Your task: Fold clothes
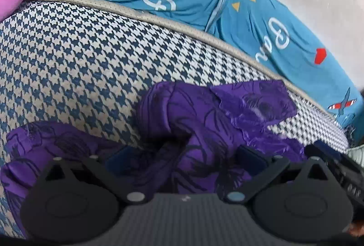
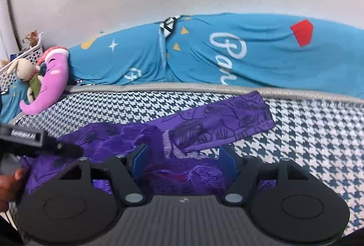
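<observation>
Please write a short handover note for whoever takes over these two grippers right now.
Left gripper: jaws open, low over the bunched part of the purple garment, gripping nothing.
Right gripper: jaws open, fabric lying between them, not clamped.
Garment: crumpled on the houndstooth mattress; one sleeve or leg stretches flat toward the blue pillows. The pink plush toy sits at the far left corner, clear of the work.
Done: nothing folded that I can see.
Left: spread the garment flat, then fold it.
</observation>
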Available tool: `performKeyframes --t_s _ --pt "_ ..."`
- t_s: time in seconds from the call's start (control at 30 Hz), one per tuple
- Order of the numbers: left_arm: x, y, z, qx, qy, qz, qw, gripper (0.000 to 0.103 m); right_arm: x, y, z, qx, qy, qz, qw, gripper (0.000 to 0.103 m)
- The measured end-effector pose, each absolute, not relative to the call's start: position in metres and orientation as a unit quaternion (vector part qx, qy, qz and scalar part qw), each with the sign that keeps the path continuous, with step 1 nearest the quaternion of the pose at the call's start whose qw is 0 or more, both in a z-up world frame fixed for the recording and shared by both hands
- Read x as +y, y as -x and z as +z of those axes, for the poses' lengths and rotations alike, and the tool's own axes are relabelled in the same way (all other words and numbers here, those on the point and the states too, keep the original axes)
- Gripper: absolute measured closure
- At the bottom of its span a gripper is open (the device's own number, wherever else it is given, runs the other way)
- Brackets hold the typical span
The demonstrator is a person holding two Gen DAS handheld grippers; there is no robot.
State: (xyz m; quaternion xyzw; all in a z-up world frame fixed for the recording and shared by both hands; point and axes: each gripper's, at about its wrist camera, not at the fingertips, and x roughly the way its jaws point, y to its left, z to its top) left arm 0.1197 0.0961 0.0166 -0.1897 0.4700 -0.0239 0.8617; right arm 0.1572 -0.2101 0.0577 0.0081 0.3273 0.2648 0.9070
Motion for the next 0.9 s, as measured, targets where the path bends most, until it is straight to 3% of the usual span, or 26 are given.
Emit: performKeyframes --t_s 0.17,0.47,0.53,0.6,0.7,0.8,0.9 --pt "0.088 -0.120 0.005 0.485 0.170 -0.021 0.858 0.000 -0.205 -0.173 0.036 0.365 0.001 0.279 0.888 0.025" --pt "0.075 -0.119 -0.004 0.492 0.136 -0.017 0.860 0.000 -0.190 -0.175 0.004 0.409 0.051 0.260 0.873 0.023" --pt "0.069 -0.118 -0.004 0.486 0.125 -0.017 0.865 0.003 -0.188 -0.175 0.002 0.404 0.059 0.258 0.876 0.031" --pt "0.063 -0.116 -0.002 0.478 0.112 -0.020 0.871 0.010 -0.188 -0.174 0.002 0.400 0.068 0.249 0.879 0.055" --pt "0.054 -0.113 0.000 0.469 0.096 -0.024 0.877 0.019 -0.189 -0.176 0.002 0.395 0.074 0.235 0.885 0.074" --pt "0.048 -0.112 0.001 0.463 0.082 -0.022 0.882 0.022 -0.194 -0.178 0.006 0.394 0.068 0.236 0.886 0.083" --pt "0.047 -0.113 0.000 0.463 0.083 -0.020 0.882 0.023 -0.198 -0.178 0.013 0.388 0.063 0.241 0.887 0.084"
